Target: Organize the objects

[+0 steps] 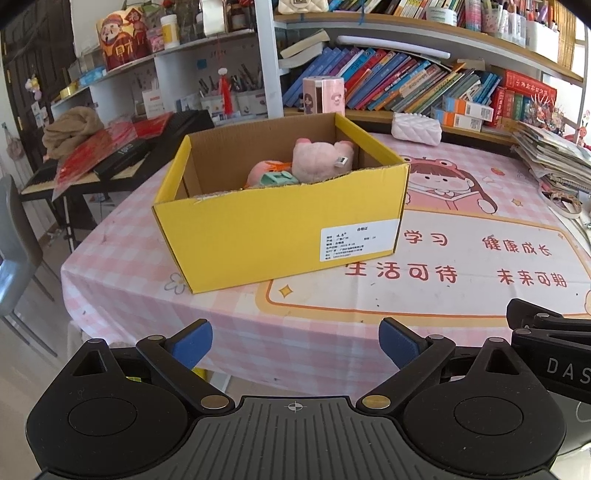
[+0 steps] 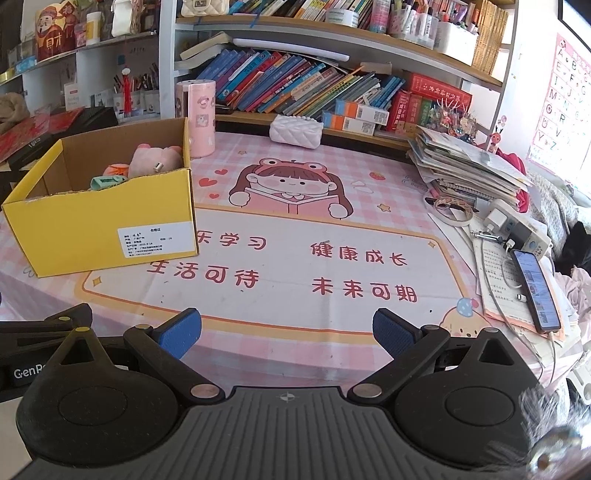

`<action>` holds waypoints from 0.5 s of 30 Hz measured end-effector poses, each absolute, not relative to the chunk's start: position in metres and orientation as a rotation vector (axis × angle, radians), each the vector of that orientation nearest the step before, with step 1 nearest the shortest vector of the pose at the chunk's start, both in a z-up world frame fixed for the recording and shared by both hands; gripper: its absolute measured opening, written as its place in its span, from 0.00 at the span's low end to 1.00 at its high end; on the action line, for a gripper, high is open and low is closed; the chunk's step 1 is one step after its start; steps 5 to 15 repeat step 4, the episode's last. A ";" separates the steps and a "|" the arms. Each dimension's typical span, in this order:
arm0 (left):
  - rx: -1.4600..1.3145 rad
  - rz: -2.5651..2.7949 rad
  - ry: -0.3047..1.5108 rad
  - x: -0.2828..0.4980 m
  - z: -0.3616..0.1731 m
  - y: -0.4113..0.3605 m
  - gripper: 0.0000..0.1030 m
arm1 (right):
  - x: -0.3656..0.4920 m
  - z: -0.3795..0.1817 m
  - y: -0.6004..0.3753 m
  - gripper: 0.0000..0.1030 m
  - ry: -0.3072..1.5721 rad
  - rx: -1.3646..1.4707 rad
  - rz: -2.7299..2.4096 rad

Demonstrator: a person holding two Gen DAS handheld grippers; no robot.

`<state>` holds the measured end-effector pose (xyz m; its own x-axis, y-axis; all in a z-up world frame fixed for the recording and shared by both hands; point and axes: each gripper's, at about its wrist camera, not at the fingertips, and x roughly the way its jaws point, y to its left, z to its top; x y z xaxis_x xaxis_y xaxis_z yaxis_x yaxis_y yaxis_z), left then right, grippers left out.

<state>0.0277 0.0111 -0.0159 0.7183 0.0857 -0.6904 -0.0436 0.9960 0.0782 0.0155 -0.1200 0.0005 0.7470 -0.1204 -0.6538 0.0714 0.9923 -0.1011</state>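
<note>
Desk (image 2: 295, 317) covered by a pink checked cloth (image 1: 147, 258) printed with a cartoon girl reading and four lines of red characters inside a yellow border. Behind the desk's far edge run white shelves (image 2: 295, 33) packed with leaning books (image 2: 280, 85), pen cups and jars; an alphabet chart (image 2: 561, 107) hangs on the wall at the right. Beyond the desk's left edge stand a keyboard instrument (image 1: 122, 166) strewn with red paper and a grey chair (image 1: 18, 240).

The yellow cardboard box (image 1: 273, 229), open at the top and labelled in white on its near wall, sits toward the desk's left side, clear of the near edge. Inside it lie a pink plush pig (image 1: 317, 158), an orange-pink plush toy (image 1: 264, 171) and a mint-green item (image 1: 280, 180), all against the box's far right corner.

At the far edge, a pink cylindrical holder (image 2: 195, 114) stands just behind the box and a white quilted pouch (image 2: 295, 131) lies near the middle. Along the right edge: a slumped pile of booklets (image 2: 469, 166), a roll of tape (image 2: 452, 210), a white power strip (image 2: 517, 229) and a lit phone (image 2: 535, 291) on a cable, resting on papers.

Left gripper (image 1: 295, 345) and right gripper (image 2: 287, 334) hang side by side over the desk's near edge, each with blue-padded fingers spread wide and nothing between them. The printed centre of the cloth lies bare between grippers and box.
</note>
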 end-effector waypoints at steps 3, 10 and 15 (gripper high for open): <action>0.064 0.075 0.761 0.029 -0.016 0.011 0.95 | 0.017 0.000 -0.120 0.97 0.722 -0.070 -0.104; 0.065 0.076 0.762 0.030 -0.016 0.011 0.95 | 0.017 0.000 -0.120 0.97 0.722 -0.071 -0.104; 0.065 0.076 0.762 0.030 -0.016 0.011 0.95 | 0.017 0.000 -0.120 0.97 0.722 -0.071 -0.104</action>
